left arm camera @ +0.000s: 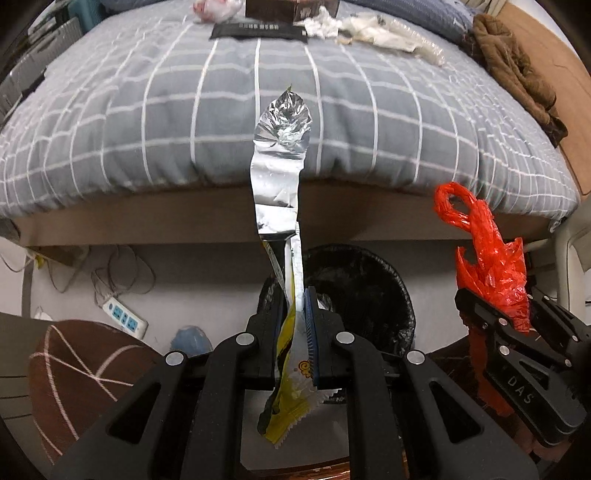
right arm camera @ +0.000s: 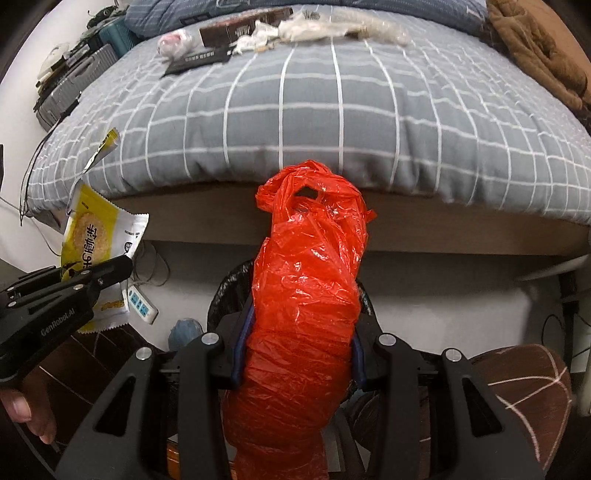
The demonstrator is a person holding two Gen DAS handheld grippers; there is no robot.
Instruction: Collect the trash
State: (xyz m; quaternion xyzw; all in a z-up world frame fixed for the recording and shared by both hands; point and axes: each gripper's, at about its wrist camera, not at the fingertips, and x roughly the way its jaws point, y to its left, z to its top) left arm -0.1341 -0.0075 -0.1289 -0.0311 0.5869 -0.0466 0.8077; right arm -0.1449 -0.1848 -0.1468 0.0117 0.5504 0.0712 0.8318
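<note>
Filling most of both views, the bed (left arm camera: 295, 122) with its grey checked quilt carries more litter along the far side: a dark box (right arm camera: 240, 27), crumpled tissue and clear plastic wrap (left arm camera: 391, 31). Below the bed's edge, on the floor, stands the black-lined trash bin (left arm camera: 362, 291), directly beneath both grippers. The right gripper (right arm camera: 299, 354) is partly closed around a bunched red plastic bag (right arm camera: 310, 288), its pads pressing the bundle from either side. The left gripper (left arm camera: 295, 332) is pinched fully together on a yellow snack wrapper (left arm camera: 288, 373), whose silver inner side stands up past the fingertips. Both pieces of trash hang over or just beside the bin's mouth, so the step in hand looks like the drop. The next move probably calls for centring each gripper over the opening and spreading the jaws; the light wrapper could drift outside or cling to a pad, so releasing low seems wise.
</note>
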